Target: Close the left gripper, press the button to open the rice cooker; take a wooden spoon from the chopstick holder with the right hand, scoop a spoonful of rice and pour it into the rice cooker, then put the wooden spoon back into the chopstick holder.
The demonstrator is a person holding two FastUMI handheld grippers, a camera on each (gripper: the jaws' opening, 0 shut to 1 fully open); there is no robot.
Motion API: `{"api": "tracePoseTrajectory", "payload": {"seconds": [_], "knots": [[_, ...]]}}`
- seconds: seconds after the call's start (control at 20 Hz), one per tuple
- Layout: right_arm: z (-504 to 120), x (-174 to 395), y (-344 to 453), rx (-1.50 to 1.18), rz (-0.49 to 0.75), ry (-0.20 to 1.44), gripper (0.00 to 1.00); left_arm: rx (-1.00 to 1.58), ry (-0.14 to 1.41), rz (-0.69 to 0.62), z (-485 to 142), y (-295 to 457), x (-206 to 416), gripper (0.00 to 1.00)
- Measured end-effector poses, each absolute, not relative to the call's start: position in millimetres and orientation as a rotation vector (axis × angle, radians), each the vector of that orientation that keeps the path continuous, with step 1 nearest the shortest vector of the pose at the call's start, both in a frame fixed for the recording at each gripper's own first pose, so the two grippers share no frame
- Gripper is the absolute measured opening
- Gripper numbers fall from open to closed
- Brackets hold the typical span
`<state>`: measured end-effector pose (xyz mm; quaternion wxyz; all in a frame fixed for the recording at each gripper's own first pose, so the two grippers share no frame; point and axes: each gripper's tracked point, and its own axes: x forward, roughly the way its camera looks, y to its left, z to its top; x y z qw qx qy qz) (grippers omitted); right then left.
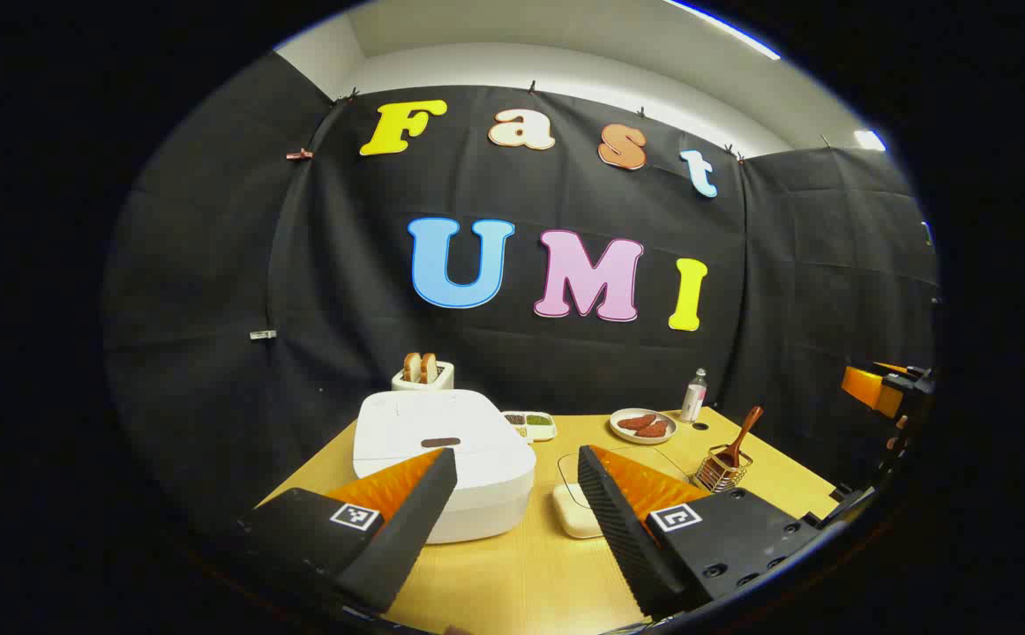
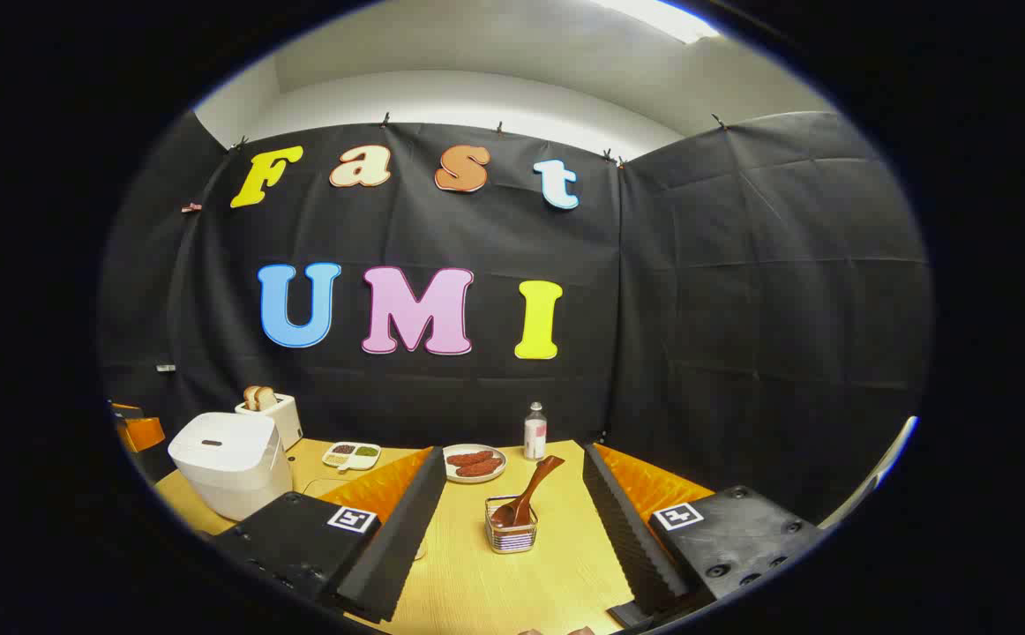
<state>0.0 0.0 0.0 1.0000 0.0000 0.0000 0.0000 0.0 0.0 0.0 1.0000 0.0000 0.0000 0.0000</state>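
Both hand-held grippers spread wide; rice cooker (image 1: 442,463) lid down, wooden spoon (image 2: 526,494) in chopstick holder (image 2: 511,535), plate (image 2: 475,463) behind

Pretty evenly lit overall, with ceiling strip lights (image 1: 724,26) glowing at the top right of both views. The black cloth soaks up light, while the wooden table (image 2: 477,582) looks bright and warm. Sharp focus, soft shadows, heavy fisheye bending toward the edges.

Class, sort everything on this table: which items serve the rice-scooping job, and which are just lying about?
For the job:
white rice cooker
brown wooden spoon
wire chopstick holder

Lying about:
white toaster with bread
plate of sausages
small bottle
divided condiment dish
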Motion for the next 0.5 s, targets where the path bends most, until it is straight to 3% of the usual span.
{"api": "tracePoseTrajectory", "payload": {"seconds": [0.5], "knots": [[-3,-6,22,0.017,0.050,0.019,0.98,0.017,-0.012,0.024,6,18,-4,0.95]]}}
